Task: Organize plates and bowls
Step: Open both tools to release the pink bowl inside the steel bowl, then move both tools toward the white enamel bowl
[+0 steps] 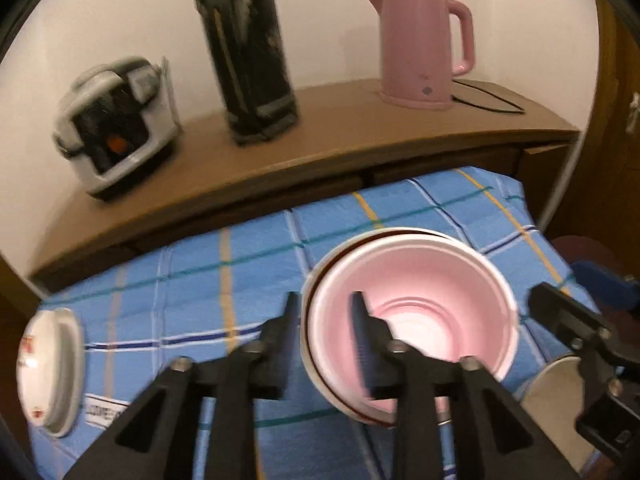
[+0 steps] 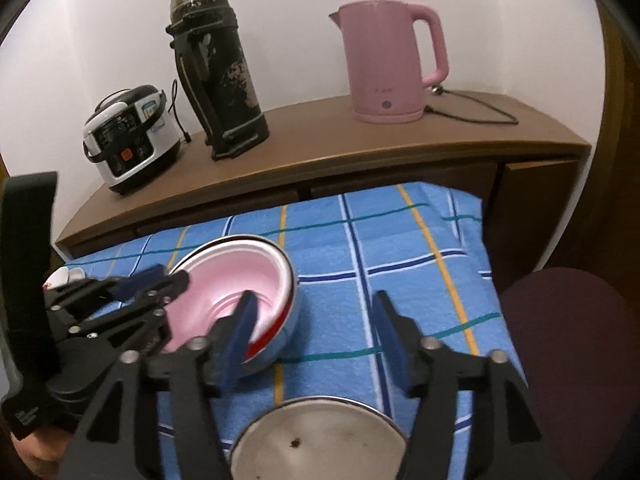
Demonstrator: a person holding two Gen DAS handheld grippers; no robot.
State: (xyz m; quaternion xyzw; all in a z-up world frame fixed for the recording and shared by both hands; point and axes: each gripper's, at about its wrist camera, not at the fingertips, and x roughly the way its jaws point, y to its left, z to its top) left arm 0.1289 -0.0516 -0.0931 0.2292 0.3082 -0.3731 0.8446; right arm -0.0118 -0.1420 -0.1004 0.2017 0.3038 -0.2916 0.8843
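Note:
My left gripper [image 1: 326, 312] is shut on the near rim of a pink bowl [image 1: 424, 320], one finger inside and one outside, holding it tilted above the blue checked cloth [image 1: 200, 280]. The bowl sits nested in a red-rimmed outer bowl [image 2: 280, 332]. In the right wrist view the pink bowl [image 2: 236, 276] and left gripper [image 2: 176, 280] are at left. My right gripper [image 2: 314, 320] is open and empty above the cloth, just right of the bowl. A steel plate [image 2: 320, 440] lies below it. A small white dish [image 1: 48, 368] sits at the cloth's left edge.
A wooden counter [image 2: 360, 148] behind the table carries a rice cooker [image 2: 128, 140], a black thermos [image 2: 216, 72] and a pink kettle [image 2: 388, 64] with its cord. A dark maroon seat [image 2: 568, 344] stands at the right of the table.

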